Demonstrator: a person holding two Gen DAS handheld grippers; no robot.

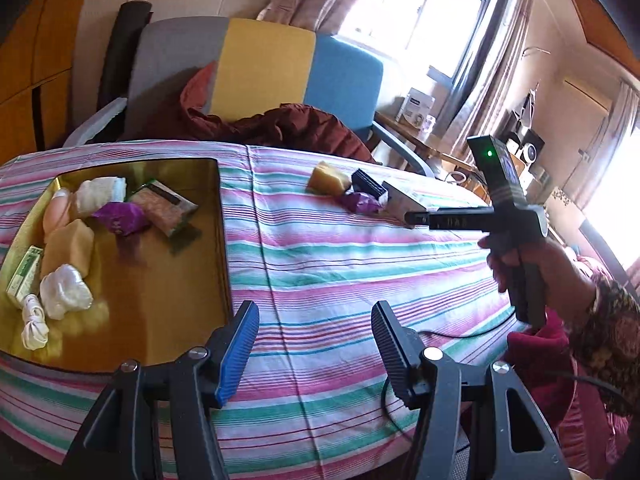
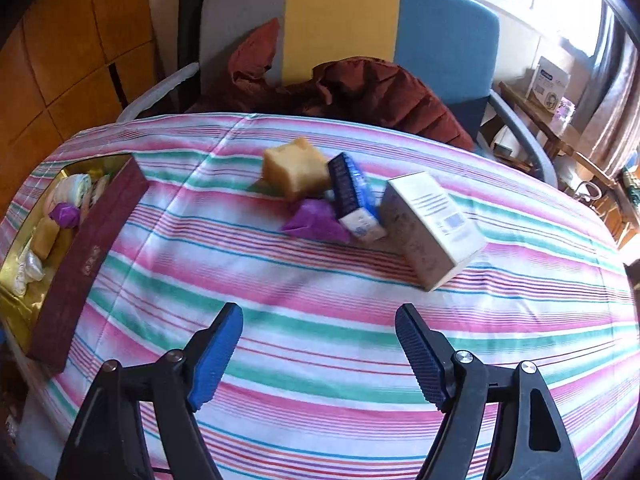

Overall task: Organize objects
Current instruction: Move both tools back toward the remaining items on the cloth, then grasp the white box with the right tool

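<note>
Right gripper point(image 2: 318, 354) hangs with its jaws spread wide and nothing between them, low over the striped cloth point(image 2: 320, 304), facing the little cluster that is left to sort. Left gripper point(image 1: 316, 344) is just as wide and just as empty, hovering at the near right corner of the gold-lined box point(image 1: 224, 240).

And that box is the landmark here. Inside it already: a purple wrapper point(image 1: 120, 218), a packet of something grainy point(image 1: 162, 206), a yellow sponge block point(image 1: 66, 248), two white bundles point(image 1: 66, 296), a small green carton point(image 1: 24, 276) and a coiled white cord point(image 1: 34, 322), all gathered toward its left side. So a good share of the sorting looks done.

What remains sits well to the right of the box, out on the cloth: a second yellow sponge point(image 2: 294, 168), a purple wrapper point(image 2: 316, 222) touching it in front, a blue packet point(image 2: 354, 196) leaning on top of that, and a pale carton point(image 2: 432, 226) just beside, tipped on an edge. Four pieces outstanding, I'd judge, with room in the box's right half for them.
</note>
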